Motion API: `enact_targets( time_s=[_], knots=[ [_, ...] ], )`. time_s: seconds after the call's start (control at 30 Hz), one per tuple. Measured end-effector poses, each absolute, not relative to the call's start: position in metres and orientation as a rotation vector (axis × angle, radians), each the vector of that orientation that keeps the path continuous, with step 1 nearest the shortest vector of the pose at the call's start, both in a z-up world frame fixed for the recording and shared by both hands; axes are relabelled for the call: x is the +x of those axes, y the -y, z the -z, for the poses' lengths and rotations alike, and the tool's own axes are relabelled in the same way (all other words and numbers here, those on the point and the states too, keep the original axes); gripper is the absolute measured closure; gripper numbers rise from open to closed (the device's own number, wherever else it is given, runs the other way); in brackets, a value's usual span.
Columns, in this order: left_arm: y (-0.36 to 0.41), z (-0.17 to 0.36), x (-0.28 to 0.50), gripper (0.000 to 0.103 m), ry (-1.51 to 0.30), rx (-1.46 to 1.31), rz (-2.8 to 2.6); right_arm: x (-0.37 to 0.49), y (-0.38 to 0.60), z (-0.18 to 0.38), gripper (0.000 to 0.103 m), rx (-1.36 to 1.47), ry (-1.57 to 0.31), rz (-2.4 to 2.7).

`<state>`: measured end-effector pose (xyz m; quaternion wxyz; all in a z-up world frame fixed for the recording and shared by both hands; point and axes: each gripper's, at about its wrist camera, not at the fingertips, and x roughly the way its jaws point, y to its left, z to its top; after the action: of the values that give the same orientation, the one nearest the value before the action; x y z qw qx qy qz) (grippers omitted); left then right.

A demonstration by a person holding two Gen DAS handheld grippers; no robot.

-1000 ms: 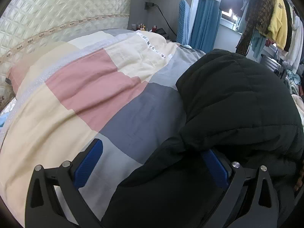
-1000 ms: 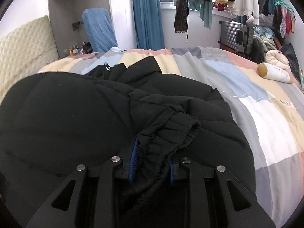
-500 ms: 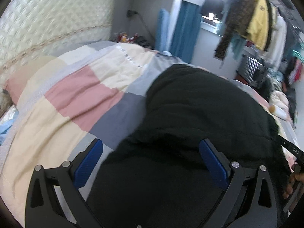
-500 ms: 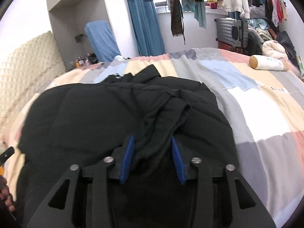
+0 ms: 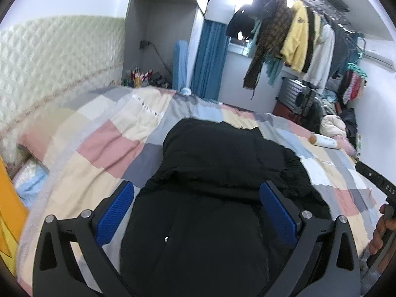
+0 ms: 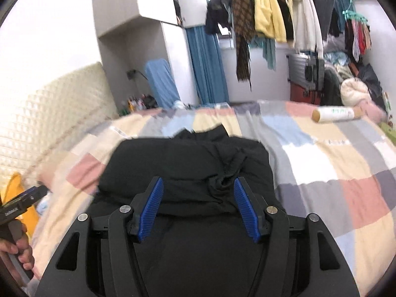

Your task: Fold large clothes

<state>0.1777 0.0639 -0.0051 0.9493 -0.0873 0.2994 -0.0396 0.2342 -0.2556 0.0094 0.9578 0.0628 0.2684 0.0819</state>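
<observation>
A black puffer jacket (image 5: 222, 163) lies folded in a bundle on the patchwork quilt (image 5: 109, 146) of the bed. It also shows in the right wrist view (image 6: 188, 160), with a bunched sleeve cuff (image 6: 226, 179) on top. My left gripper (image 5: 196, 190) is open and empty, raised above the jacket's near end. My right gripper (image 6: 198, 183) is open and empty, held above the jacket, apart from the cuff. The left gripper's handle (image 6: 17, 208) shows at the left edge of the right wrist view.
A quilted headboard (image 5: 49, 69) is on the left. A white roll (image 6: 334, 113) lies on the far right of the bed. Clothes (image 6: 267, 12) hang on a rail at the back, above a suitcase (image 6: 304, 71). A yellow object (image 5: 10, 212) is by the bed's left side.
My right gripper opened and let go of the sleeve cuff. Both grippers lifted up and back from the jacket, which now lies folded on the quilt.
</observation>
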Motion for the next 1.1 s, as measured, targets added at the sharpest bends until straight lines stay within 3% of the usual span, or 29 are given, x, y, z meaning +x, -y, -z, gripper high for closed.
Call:
enact_targets(
  time_s=[0.33, 0.47, 0.8, 1.1],
  knots=[
    [-0.095, -0.076, 0.103, 0.002, -0.572, -0.172, 0.175, 0.138, 0.256, -0.077, 0.041, 0.067, -0.443, -0.193],
    [-0.118, -0.076, 0.088, 0.002, -0.627, -0.201, 0.233, 0.115, 0.268, -0.077, 0.041, 0.077, -0.481, -0.219],
    [-0.182, 0.033, 0.104, 0.002, -0.981, -0.409, 0.257, 0.09, 0.334, -0.006, 0.041, 0.202, -0.783, -0.286],
    [-0.179, 0.145, 0.132, 0.003, -1.236, -0.54, 0.266, 0.106, 0.402, 0.093, 0.04, 0.356, -1.068, -0.322]
  ],
)
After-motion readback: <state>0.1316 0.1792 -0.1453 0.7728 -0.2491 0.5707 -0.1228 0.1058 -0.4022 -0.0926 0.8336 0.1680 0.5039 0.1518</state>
